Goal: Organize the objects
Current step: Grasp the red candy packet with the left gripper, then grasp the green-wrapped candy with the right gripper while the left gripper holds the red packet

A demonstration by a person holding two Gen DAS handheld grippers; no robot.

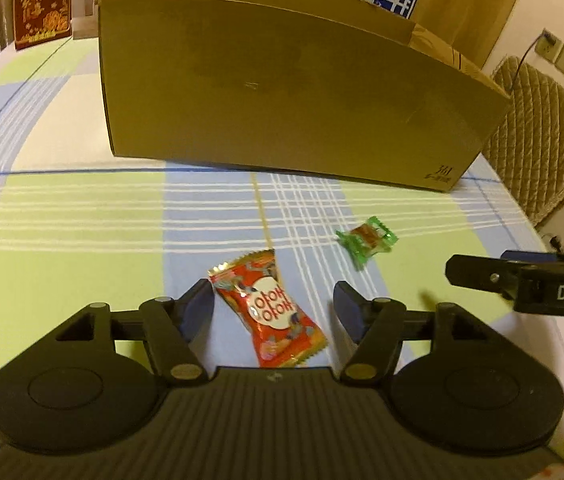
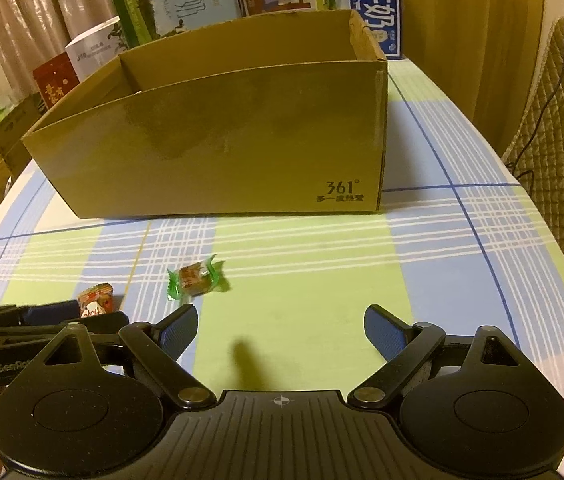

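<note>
1. The left gripper (image 1: 274,312) hangs low over the table with its jaws spread wide. The red snack packet (image 1: 268,314) lies flat between the blue pads (image 1: 198,312), touching neither as far as the left wrist view shows.
2. The right gripper (image 2: 280,334) is likewise wide apart and holds nothing; only bare checked tablecloth (image 2: 301,280) lies between its fingers.
3. The green-wrapped candy (image 2: 196,276) sits on the cloth just ahead and to the left of the right gripper's left pad, and well short of the box.
4. The open cardboard box (image 2: 242,140) stands further back across the table. It is the likely place for both sweets, though its inside is not visible.
5. Handling, as a judgement: the red packet looks light, soft and crinkly, with a slick foil skin. It is best pinched across its padded middle, not by the thin crimped ends, which would fold and slip.
6. The candy looks small and light, with a firm core and flimsy twisted ends. The pads should close on the core, low near the cloth, or it may skid away.
7. Behind the box stand milk cartons (image 2: 373,4) and a red gift box (image 1: 42,0), with a quilted chair (image 1: 541,136) at the table's right.
</note>
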